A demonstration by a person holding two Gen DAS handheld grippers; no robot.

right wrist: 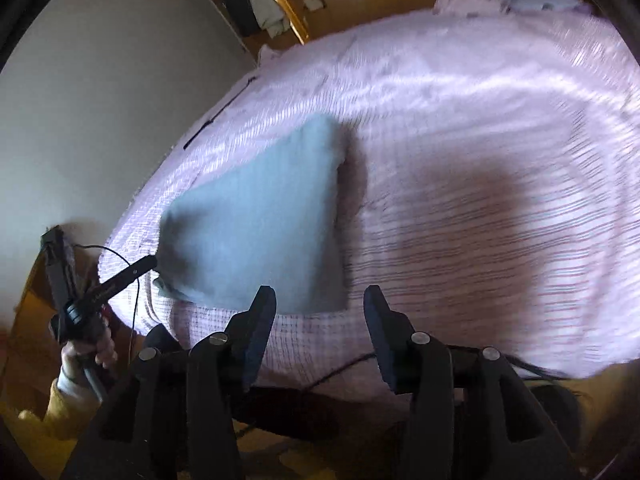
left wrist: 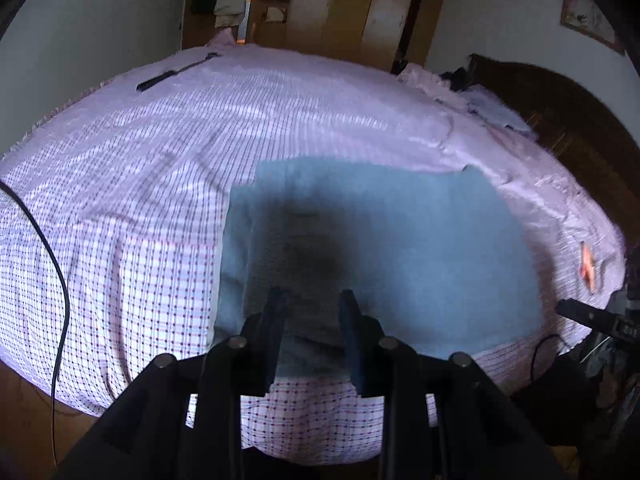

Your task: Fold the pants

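The grey-blue pants [left wrist: 384,256] lie folded into a flat rectangle on the checked bedsheet [left wrist: 120,208]. My left gripper [left wrist: 312,296] is open, its fingers hovering over the near edge of the pants and holding nothing. In the right wrist view the folded pants [right wrist: 260,224] lie to the left, and my right gripper [right wrist: 320,296] is open and empty above the sheet [right wrist: 480,200] beside their near right corner. The left gripper [right wrist: 150,262] shows there at the pants' left edge, held in a hand.
A black stick-like object [left wrist: 176,74] lies near the far left of the bed. A dark wooden headboard [left wrist: 560,120] and pillows stand at the right. A black cable [left wrist: 56,264] hangs at the left bed edge. Wooden wardrobes [left wrist: 360,8] stand behind.
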